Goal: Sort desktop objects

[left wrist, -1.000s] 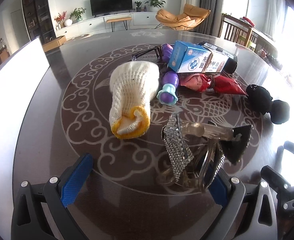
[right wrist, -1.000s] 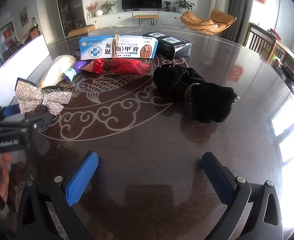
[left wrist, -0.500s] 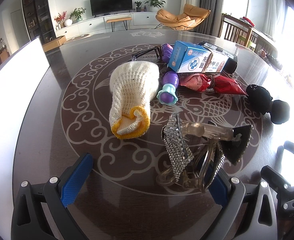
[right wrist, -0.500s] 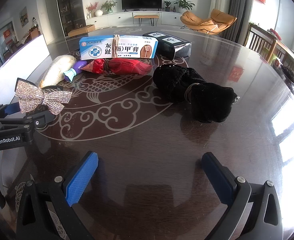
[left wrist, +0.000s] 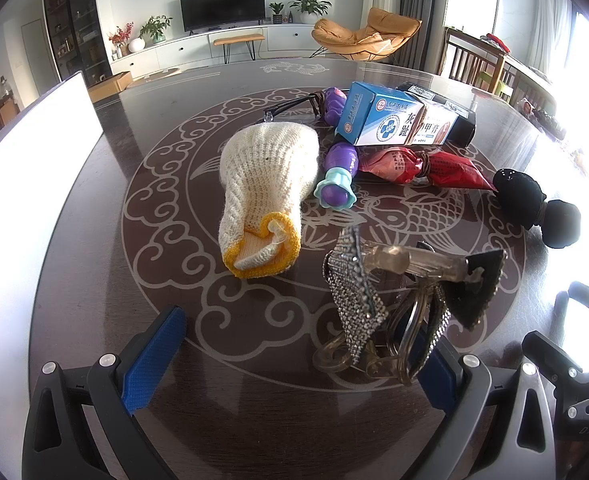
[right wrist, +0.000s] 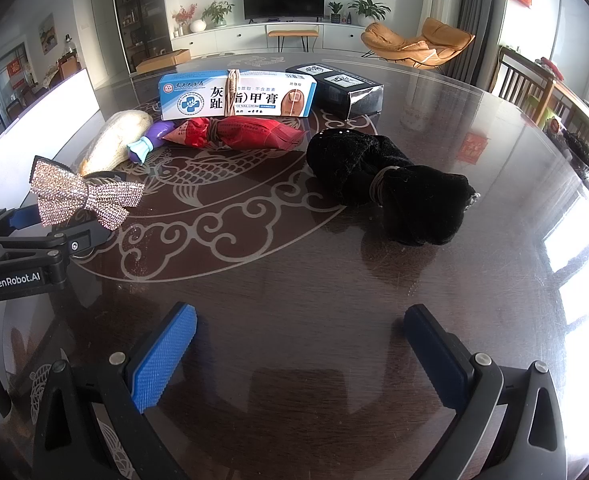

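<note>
On a dark round table lie a cream knit glove (left wrist: 266, 184), a purple toy (left wrist: 336, 176), a blue ointment box (left wrist: 390, 120), a red packet (left wrist: 418, 164), a black cloth bundle (left wrist: 534, 208) and a rhinestone bow hair clip (left wrist: 374, 300). My left gripper (left wrist: 298, 356) is open; the bow clip lies just ahead of its right finger. In the right wrist view the bow (right wrist: 82, 196), box (right wrist: 238, 96), packet (right wrist: 238, 134) and bundle (right wrist: 390, 188) show. My right gripper (right wrist: 298, 356) is open and empty over bare table.
A black box (right wrist: 342, 88) stands behind the ointment box. A white panel (left wrist: 26, 168) lines the table's left edge. Black glasses (left wrist: 294, 106) lie behind the glove. My left gripper's body (right wrist: 22, 248) shows at the left of the right wrist view.
</note>
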Motion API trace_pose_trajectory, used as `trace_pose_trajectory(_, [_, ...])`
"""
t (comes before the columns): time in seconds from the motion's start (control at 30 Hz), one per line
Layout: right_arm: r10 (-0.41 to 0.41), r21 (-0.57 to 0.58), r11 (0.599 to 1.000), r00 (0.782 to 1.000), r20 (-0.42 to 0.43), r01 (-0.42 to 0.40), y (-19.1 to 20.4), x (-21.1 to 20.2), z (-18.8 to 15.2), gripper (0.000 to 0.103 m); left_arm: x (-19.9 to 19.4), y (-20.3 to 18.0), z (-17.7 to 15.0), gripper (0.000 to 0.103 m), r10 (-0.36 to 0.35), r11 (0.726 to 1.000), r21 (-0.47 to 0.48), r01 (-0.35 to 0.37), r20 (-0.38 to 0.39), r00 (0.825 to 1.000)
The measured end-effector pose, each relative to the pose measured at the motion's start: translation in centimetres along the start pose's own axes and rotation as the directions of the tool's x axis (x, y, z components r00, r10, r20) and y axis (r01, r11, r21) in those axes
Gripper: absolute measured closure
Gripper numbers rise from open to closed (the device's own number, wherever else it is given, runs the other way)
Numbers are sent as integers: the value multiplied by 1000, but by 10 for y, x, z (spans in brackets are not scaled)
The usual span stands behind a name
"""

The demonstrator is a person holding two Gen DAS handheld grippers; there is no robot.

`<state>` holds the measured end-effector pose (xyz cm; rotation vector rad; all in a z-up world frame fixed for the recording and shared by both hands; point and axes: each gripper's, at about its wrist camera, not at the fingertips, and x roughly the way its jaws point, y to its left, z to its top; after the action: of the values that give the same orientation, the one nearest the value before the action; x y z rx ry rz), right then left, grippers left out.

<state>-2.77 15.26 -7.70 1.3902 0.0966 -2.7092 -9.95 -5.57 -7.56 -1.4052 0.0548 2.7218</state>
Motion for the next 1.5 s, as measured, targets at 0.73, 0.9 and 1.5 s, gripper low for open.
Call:
trace_pose_trajectory(0.73, [1, -1, 1000, 1000, 0, -1, -1, 0, 0, 0, 0, 0, 0, 0, 0, 1000, 0, 0, 0, 1000])
trace_pose_trajectory(0.9, [0, -1, 1000, 1000, 0, 0, -1, 0, 0, 0, 0, 0, 0, 0, 0, 1000, 0, 0, 0, 1000])
trace_pose_trajectory(1.5, [34, -104, 994, 999, -1, -34, -12, -12, 9, 1, -3, -1, -1, 0, -1, 1000, 3, 1, -32, 999])
